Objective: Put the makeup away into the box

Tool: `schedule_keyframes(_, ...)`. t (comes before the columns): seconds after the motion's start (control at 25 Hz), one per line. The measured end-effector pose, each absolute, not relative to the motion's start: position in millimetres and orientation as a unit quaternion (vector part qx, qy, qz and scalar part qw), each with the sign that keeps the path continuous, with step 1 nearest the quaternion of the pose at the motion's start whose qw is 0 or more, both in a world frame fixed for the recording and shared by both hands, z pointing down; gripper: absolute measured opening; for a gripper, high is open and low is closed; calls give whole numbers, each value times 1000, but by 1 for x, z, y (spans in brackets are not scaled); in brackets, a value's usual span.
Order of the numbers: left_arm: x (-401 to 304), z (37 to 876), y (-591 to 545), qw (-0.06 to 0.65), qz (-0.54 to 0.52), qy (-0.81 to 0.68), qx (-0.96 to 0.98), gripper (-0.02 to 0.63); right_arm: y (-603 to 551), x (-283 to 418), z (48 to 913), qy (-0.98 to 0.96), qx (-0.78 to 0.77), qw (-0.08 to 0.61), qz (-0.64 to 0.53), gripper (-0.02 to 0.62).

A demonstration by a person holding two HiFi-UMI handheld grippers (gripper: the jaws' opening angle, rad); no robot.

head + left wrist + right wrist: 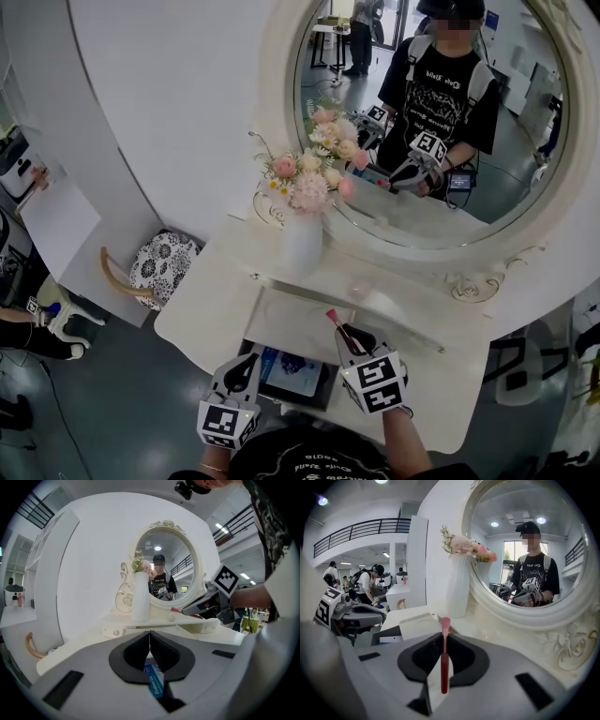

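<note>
— Well, where do we have the makeup stick (444, 660)?

— It's in our right gripper (443, 638). The jaws are drawn in to a narrow gap and pinch its dark red barrel. The stick lies lengthwise along them, and its pink tip pokes out past the pads. In the head view it hangs over the near part of the vanity table (211, 309), just beside the dark box (302, 401) and not yet in it.

— And the box?

— It's open at the top and sits at the table's near edge, with a blue packet (292, 371) already inside. Our left gripper (247, 367) is at its left side. Its jaws meet at the tips, and we see nothing pinched between them. The blue print shows only through the gap behind the tips.

— So how do we place it well?

— We judge that we should bring the stick across over the opening and dip the pink tip down into the free space beside the packet. We lower it until the barrel rests inside, and only then part the jaws. A slim, round barrel may roll or bounce out if we let go high. The two grippers will be near each other, so we should keep them from knocking together.
</note>
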State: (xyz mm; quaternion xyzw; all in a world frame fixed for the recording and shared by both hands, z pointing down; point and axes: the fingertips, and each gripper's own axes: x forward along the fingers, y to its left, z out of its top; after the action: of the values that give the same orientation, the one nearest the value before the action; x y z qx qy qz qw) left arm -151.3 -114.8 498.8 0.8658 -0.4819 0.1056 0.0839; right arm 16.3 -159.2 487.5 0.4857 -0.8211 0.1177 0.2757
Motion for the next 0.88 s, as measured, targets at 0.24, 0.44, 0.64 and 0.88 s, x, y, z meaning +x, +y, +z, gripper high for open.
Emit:
schedule_keyframes(0.24, -160, 499, -110, 82, 106, -493, 859, 15, -154, 0, 493, -832, 466, 277, 115, 49)
schedule_keyframes(0.44, -163, 499, -105, 82, 103, -499, 856, 16, -152, -8, 493, -838, 456, 279, 113, 49)
schedule_keyframes(0.64, -165, 499, -104, 83, 106, -499, 856, 15, -149, -16, 494, -842, 447, 281, 113, 49)
schedule_keyframes(0.88, -165, 499, -106, 83, 107, -502, 854, 15, -143, -27, 501, -849, 429, 288, 116, 49)
